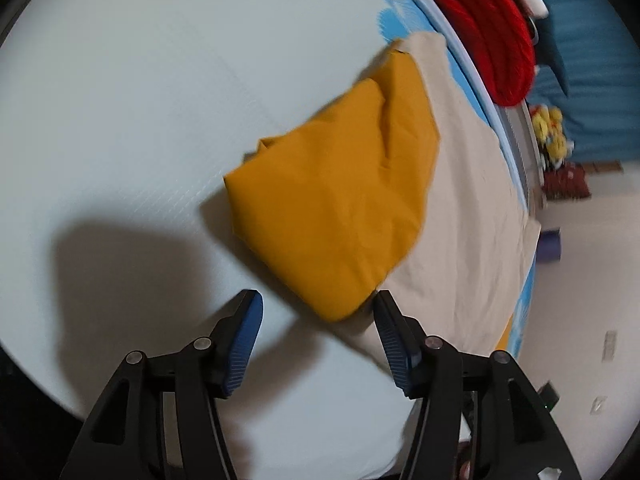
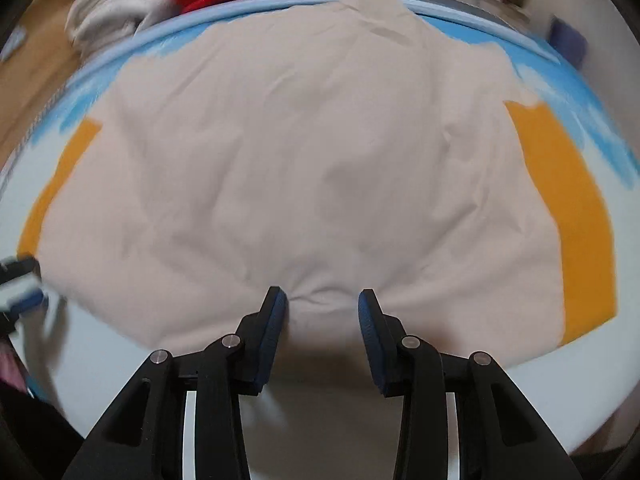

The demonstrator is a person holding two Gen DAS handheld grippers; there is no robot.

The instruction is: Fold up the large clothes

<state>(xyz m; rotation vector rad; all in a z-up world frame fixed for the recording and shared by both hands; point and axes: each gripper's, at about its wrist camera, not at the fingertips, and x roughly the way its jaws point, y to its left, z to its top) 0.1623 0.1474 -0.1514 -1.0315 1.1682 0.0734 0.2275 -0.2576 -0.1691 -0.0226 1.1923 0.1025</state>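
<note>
A large beige garment (image 2: 304,152) with mustard-yellow sleeves lies spread on a pale table (image 2: 540,392). In the right wrist view the sleeves show at the left (image 2: 52,196) and right (image 2: 568,216). My right gripper (image 2: 322,300) is open, its pads either side of a small bump in the garment's near edge. In the left wrist view a yellow sleeve (image 1: 340,184) lies folded over the beige body (image 1: 464,216). My left gripper (image 1: 316,304) is open just short of the sleeve's near corner. It shows blurred at the far left of the right wrist view (image 2: 20,280).
A red knitted item (image 1: 488,28) and crumpled pale cloth (image 2: 112,4) lie beyond the table's blue-trimmed far edge (image 2: 120,48). Toys (image 1: 552,132) and a blue surface (image 1: 592,80) are behind. Bare table (image 1: 140,100) spreads left of the garment.
</note>
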